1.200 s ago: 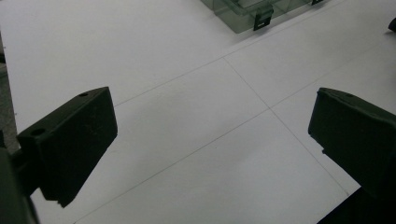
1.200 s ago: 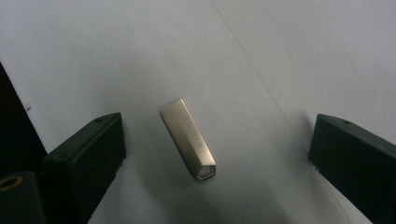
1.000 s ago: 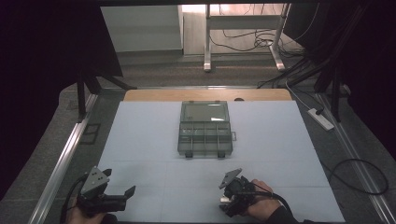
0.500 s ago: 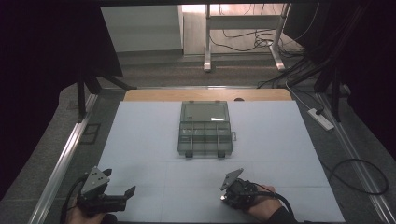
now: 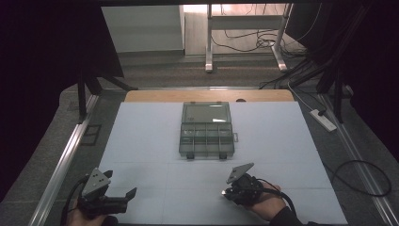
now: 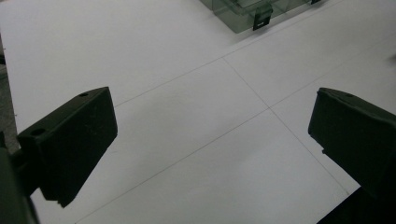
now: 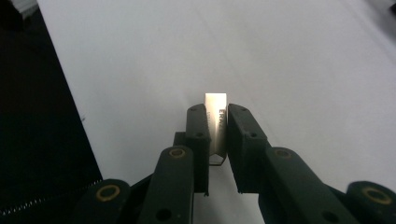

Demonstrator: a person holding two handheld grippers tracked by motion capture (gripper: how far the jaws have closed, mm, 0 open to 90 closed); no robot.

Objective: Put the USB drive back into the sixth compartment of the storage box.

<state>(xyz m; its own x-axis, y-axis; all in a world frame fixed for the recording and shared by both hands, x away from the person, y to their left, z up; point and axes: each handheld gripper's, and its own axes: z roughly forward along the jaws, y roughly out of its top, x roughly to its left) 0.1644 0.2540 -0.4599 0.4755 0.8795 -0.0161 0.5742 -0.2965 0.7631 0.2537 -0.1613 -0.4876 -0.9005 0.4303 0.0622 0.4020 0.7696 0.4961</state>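
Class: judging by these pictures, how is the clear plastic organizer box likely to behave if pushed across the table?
The organizer box looks like thin, rigid plastic, so probably light and stiff. It lies low and flat, so tipping seems unlikely. On the smooth white table it would probably slide easily.

Left gripper (image 5: 123, 197) fingers spread wide; right gripper (image 5: 225, 192) fingers clamped together.

A wooden table (image 5: 155, 95) is covered by a white sheet (image 5: 141, 136), on which a clear plastic compartment box (image 5: 207, 130) is set centrally.
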